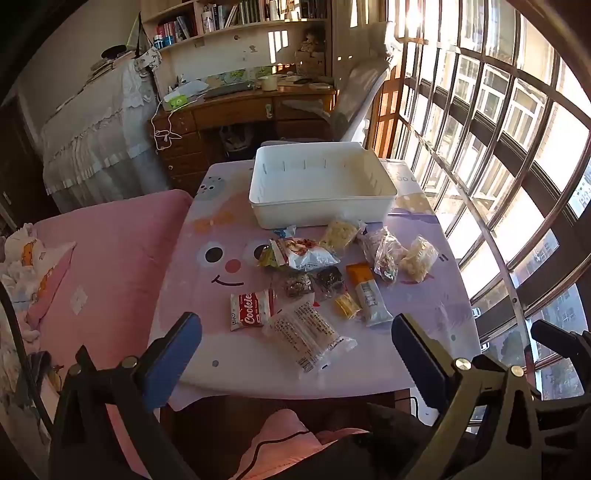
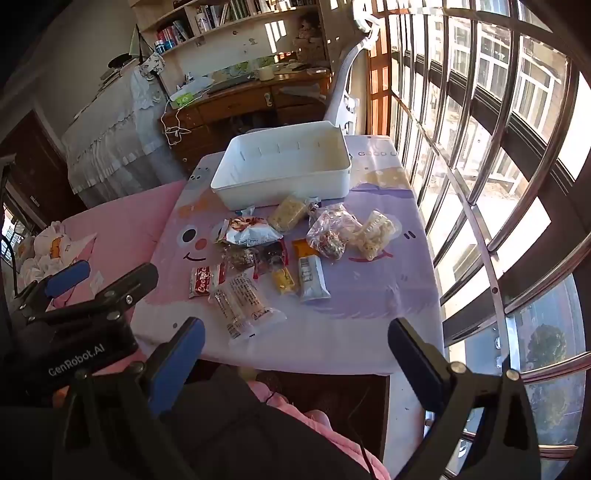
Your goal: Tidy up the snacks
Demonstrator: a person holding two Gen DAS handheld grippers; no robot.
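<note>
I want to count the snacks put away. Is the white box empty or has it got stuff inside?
Empty. The white box shows only its bare floor in both views; the snack packets all lie on the table.

bin (image 1: 321, 206): far end of table (image 1: 424, 295) | snack packets (image 1: 314, 280): before bin, on table

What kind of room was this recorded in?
Most likely a bedroom that doubles as a study: a bed with pink bedding sits beside the small table, with a wooden desk and bookshelves behind, next to a barred bay window.

Black tool (image 1: 296, 345), blue pads (image 1: 173, 354).
</note>
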